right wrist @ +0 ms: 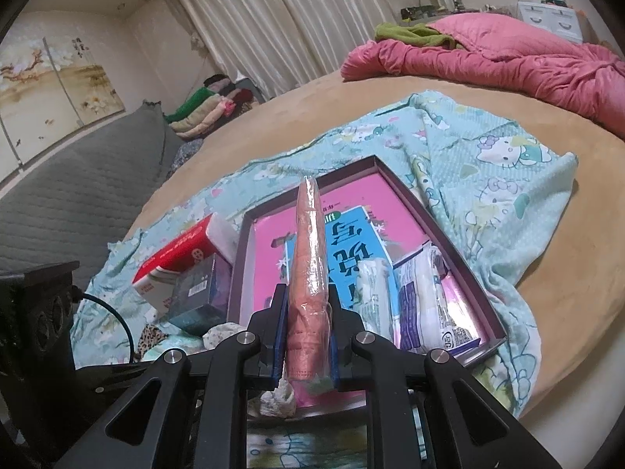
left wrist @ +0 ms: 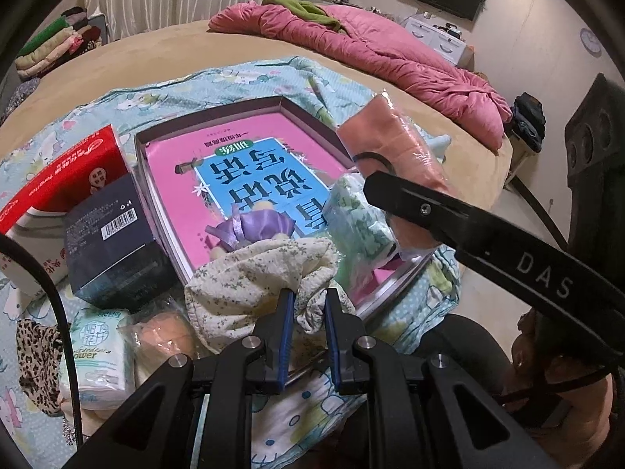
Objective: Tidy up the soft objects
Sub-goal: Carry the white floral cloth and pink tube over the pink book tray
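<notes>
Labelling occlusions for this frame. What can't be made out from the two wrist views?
- Book cover, left wrist view: lower part hidden by the floral cloth in the left gripper.
- Same cover, right wrist view: middle hidden by the wrapped pink towel in the right gripper.
- Red tissue box, left wrist view: cut off by the lens edge.
- Dark box, right wrist view: label too small to read.

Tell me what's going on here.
A person is sorting soft things on a bed with a tool in each hand. The left tool is shut on a floral cloth at the near edge of the shallow box. The right tool is shut on a plastic-wrapped pink roll above that box.
</notes>
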Tool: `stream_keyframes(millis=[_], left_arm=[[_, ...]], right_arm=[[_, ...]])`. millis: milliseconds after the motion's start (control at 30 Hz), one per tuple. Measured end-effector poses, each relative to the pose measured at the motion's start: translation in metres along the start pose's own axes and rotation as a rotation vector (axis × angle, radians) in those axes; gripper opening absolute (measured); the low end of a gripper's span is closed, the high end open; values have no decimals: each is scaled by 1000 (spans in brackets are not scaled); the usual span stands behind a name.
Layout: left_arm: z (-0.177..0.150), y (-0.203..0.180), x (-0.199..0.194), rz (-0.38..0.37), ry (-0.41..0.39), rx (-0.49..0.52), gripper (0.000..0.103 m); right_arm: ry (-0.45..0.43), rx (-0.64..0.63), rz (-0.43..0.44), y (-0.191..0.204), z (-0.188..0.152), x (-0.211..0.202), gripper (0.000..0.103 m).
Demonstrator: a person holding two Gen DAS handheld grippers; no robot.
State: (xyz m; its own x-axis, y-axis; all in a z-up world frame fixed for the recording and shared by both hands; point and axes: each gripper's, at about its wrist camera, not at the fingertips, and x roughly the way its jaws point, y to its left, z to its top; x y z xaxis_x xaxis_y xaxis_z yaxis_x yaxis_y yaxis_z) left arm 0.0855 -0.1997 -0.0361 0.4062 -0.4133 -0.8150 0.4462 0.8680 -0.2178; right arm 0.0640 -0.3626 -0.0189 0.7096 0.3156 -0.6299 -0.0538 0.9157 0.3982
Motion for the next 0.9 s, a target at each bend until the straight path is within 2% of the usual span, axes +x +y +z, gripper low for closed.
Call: stream_keyframes(millis=[533, 900], left_arm=[[0, 15, 16, 0, 19, -36, 16], [1, 23, 20, -3, 16, -56, 16]], right_arm=[[69, -42, -48, 2, -10, 22, 17], [68, -91, -118, 4, -10, 33, 18]])
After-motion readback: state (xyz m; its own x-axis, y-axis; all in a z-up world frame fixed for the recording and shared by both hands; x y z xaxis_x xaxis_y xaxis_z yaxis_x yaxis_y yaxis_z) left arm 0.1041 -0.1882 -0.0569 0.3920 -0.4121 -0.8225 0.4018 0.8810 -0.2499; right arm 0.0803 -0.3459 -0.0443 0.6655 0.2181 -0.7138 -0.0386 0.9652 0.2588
